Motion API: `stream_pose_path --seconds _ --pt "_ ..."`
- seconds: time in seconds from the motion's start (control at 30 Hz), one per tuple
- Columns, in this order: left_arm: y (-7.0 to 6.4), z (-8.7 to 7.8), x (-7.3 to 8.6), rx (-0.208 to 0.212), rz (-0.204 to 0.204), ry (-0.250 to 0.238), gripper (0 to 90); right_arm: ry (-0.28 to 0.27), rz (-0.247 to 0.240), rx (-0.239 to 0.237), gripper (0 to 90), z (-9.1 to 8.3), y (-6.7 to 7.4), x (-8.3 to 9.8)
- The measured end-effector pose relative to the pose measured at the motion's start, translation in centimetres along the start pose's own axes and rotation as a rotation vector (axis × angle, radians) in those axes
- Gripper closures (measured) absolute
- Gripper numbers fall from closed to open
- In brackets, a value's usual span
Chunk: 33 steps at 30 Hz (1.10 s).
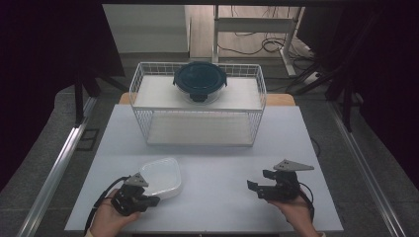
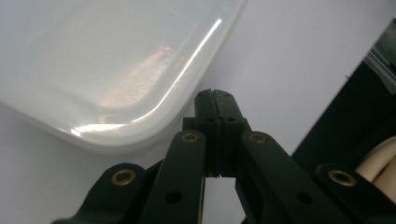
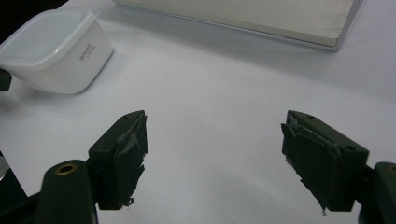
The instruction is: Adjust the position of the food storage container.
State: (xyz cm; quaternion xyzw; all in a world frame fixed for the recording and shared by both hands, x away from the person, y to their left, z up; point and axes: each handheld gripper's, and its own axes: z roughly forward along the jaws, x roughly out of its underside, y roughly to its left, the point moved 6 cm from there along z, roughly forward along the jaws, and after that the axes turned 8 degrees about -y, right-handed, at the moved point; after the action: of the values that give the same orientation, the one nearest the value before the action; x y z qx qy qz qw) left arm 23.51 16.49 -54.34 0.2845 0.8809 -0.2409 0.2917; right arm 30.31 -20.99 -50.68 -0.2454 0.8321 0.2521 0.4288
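The white lidded container (image 1: 161, 177) lies just beside the closed left gripper (image 1: 152, 200) fingers. The right gripper (image 1: 253, 187) fingers stand wide open, empty, well apart from it. Both rest over a white counter (image 1: 212, 197)

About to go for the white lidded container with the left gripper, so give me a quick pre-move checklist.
1. Left gripper jaws open for a grasp: not ok, shut.
2. Left gripper holding nothing: ok.
3. White container upright, lid on: ok.
4. Left gripper touching the container: cannot tell; tips sit just beside its rim.
5. Right gripper open, holding nothing: ok.
6. Wire rack upper shelf free: not ok, a dark round lidded container sits there.
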Motion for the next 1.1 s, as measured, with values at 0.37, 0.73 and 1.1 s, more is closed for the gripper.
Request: stream_pose_path --seconds 0.37,0.73,1.1 --pt "3.6 -0.8 0.1 -0.052 -0.066 -0.023 90.0 0.006 -0.003 -0.001 22.4 0.0 0.0 0.1" --pt "2.5 -2.9 -1.3 -0.056 -0.045 -0.085 90.0 0.006 -0.001 0.000 22.4 0.1 -0.1 0.1" --pt "3.7 1.7 -11.1 -0.113 0.024 -0.112 89.7 0.008 0.007 -0.004 22.4 0.2 0.0 0.1"
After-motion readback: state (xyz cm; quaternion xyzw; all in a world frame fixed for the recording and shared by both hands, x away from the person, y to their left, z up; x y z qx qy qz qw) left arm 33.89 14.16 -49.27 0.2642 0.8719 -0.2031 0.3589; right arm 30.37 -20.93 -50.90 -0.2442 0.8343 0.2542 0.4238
